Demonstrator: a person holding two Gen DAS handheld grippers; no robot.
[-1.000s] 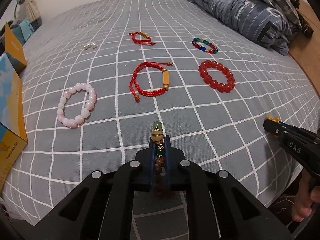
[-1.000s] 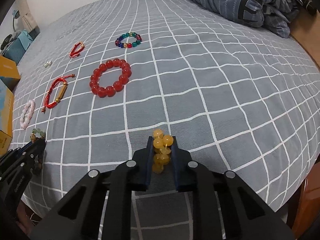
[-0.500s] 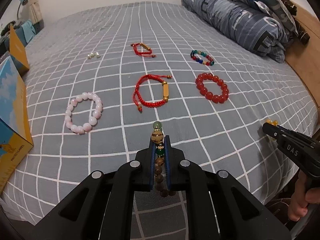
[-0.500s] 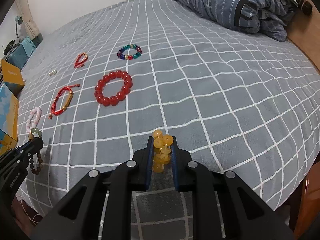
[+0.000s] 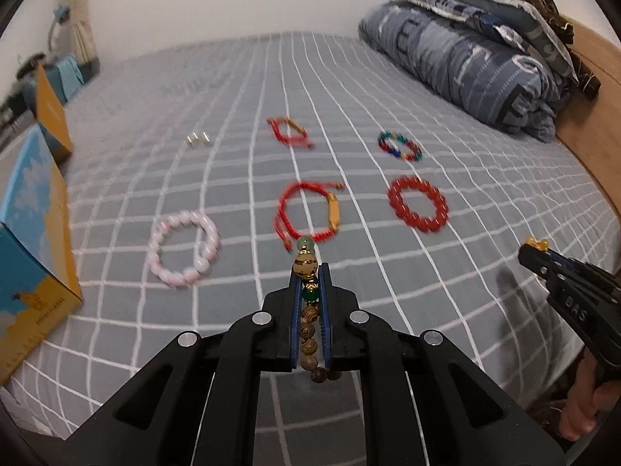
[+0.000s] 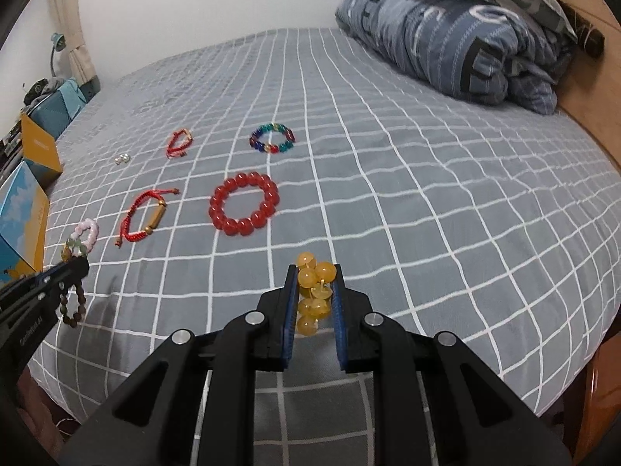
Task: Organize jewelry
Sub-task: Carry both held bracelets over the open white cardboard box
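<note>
**beadfan:** Jewelry's mostly laid out on the bed (image 6: 427, 194) in a grid: pink bead bracelet (image 5: 182, 248) near left, big red cord bracelet (image 5: 310, 209) in the middle, red bead bracelet (image 5: 418, 204) to its right. Far row has the pearl earrings (image 5: 197, 139), a small red cord bracelet (image 5: 290, 132) and the multicolor bracelet (image 5: 399, 146). Two pieces are off the sheet though.

**knotty:** Which ones?

**beadfan:** Left gripper (image 5: 308, 272) has its jaws pinched tight on a wooden bead bracelet (image 5: 308, 318), strand running lengthwise along the jaws with a loop dangling underneath. Right gripper (image 6: 314, 272) is clamped narrow on a bunched-up yellow bead bracelet (image 6: 313, 291).

**knotty:** So where would they go?

**beadfan:** My guess: the bare squares nearest the jaws, in front of the near row. The open patch right of the red beads lies ahead of the right hand, so that one's closer for the yellow. Wooden one sits ahead of the cord bracelet, left hand's side.
</note>
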